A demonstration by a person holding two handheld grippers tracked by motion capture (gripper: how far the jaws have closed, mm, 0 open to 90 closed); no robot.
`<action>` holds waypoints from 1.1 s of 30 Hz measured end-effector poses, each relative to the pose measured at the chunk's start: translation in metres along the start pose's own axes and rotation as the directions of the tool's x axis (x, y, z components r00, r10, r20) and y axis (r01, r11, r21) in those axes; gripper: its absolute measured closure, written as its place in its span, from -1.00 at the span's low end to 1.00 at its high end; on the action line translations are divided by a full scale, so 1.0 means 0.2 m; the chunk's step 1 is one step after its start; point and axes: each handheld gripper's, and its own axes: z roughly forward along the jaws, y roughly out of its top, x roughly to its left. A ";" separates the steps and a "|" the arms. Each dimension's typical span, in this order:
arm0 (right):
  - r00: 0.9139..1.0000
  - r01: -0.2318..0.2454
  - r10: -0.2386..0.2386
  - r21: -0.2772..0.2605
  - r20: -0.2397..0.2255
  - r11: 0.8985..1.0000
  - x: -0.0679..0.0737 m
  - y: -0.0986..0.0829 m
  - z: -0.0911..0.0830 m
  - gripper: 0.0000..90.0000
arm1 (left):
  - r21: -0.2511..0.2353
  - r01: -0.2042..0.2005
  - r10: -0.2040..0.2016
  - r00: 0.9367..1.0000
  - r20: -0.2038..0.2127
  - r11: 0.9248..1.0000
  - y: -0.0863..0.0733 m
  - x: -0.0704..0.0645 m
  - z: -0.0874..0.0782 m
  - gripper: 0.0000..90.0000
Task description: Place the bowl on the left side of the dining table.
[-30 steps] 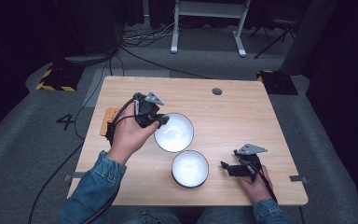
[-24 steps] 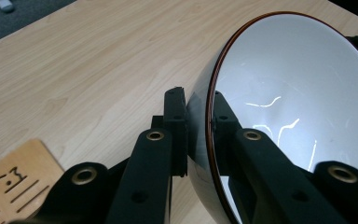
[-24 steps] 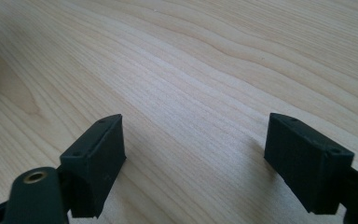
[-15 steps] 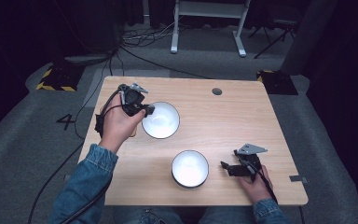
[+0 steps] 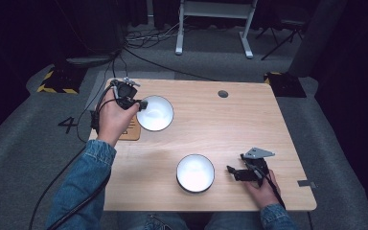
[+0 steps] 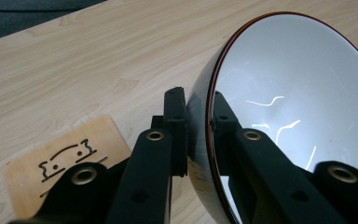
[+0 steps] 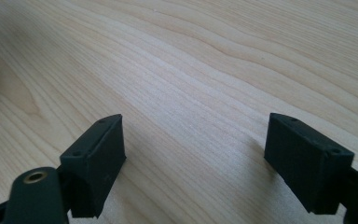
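I see a table (image 5: 230, 129) of pale wood with clear grain and a smooth matt top. The bowl (image 6: 289, 107) I hold is glossy, white inside with bright reflections, grey outside, with a dark rim. My left gripper (image 6: 198, 121) and right gripper (image 7: 193, 158) look like matt black plastic with brass-coloured screws. The small plaque (image 6: 56, 163) is light plywood with dark engraved marks. My sleeve (image 5: 81, 187) is blue denim.

The left tool (image 5: 143, 104) has dragged its bowl (image 5: 155, 113) (rim pinched) toward the table's far-left corner.
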 end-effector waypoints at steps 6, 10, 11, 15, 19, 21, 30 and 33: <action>1.000 -0.002 0.002 0.000 0.000 1.000 0.00 0.00 0.00 -0.54 | 0.002 0.042 -0.042 0.999 -0.018 0.999 -0.01 0.07 0.02 0.81; 1.000 -0.002 0.002 0.000 -0.001 1.000 0.00 0.00 0.00 -0.54 | 0.013 0.039 -0.039 0.999 -0.031 0.999 -0.01 0.11 0.04 0.81; 1.000 -0.002 0.002 0.000 0.000 1.000 0.00 0.00 0.00 -0.54 | 0.013 0.038 -0.037 0.998 -0.041 0.999 -0.01 0.12 0.04 0.81; 1.000 0.000 0.000 0.000 0.000 1.000 0.00 0.00 0.00 -0.54 | 0.024 0.040 -0.039 0.998 -0.048 0.999 -0.01 0.17 0.06 0.81; 1.000 -0.003 0.003 0.000 0.001 1.000 0.00 0.00 0.00 -0.54 | 0.024 0.062 -0.061 0.997 -0.056 0.998 -0.02 0.23 0.08 0.81; 1.000 -0.003 0.003 0.001 0.001 1.000 0.00 0.00 0.00 -0.54 | 0.022 0.088 -0.086 0.995 -0.057 0.996 -0.02 0.26 0.09 0.81; 1.000 -0.003 0.003 0.001 0.001 1.000 0.00 0.00 0.00 -0.54 | 0.020 0.174 -0.172 0.982 -0.072 0.985 -0.07 0.39 0.13 0.81; 1.000 -0.003 0.003 0.001 0.001 1.000 0.00 0.00 0.00 -0.54 | 0.007 0.201 -0.200 0.977 -0.075 0.980 -0.09 0.42 0.14 0.81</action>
